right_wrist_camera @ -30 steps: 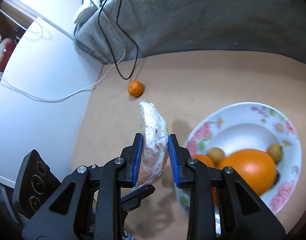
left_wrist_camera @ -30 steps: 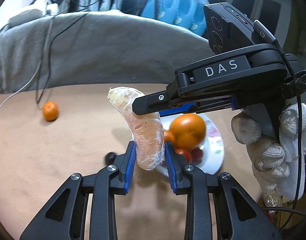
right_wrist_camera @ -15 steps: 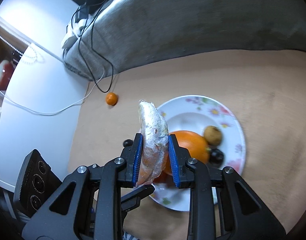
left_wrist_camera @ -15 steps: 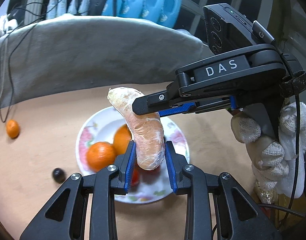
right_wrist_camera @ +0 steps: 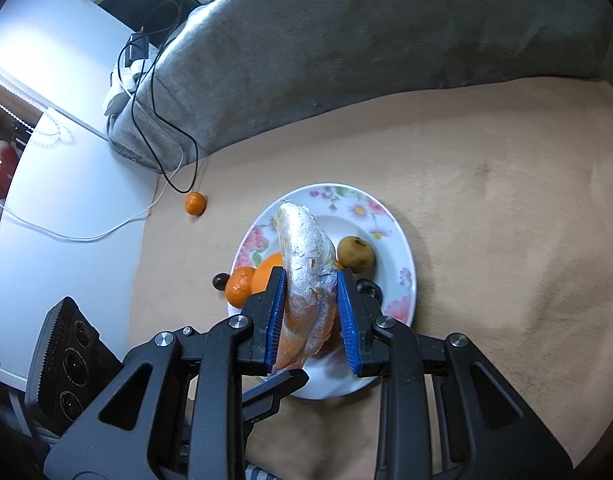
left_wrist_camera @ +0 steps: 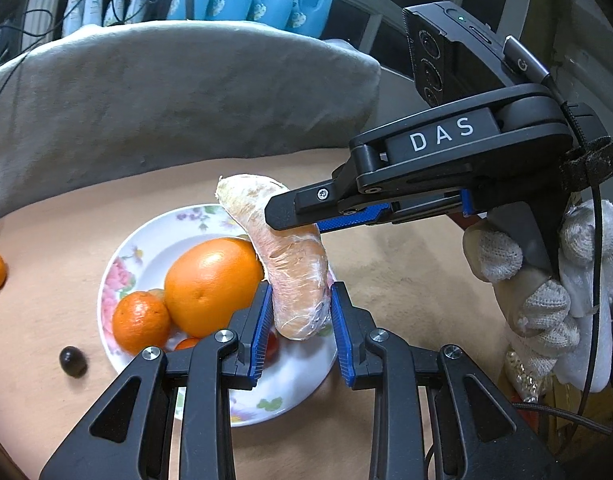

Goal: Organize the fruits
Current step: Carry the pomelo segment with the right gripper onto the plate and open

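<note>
step: wrapped fruit (left_wrist_camera: 294,264) over plate (left_wrist_camera: 118,256) | both grippers (left_wrist_camera: 298,312) (right_wrist_camera: 310,312) clamped on it | next: lower, release

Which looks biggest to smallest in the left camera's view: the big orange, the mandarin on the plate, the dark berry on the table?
1. Big orange
2. Mandarin
3. Dark berry

All three sit at a similar distance from the camera, so the order seems safe.
</note>
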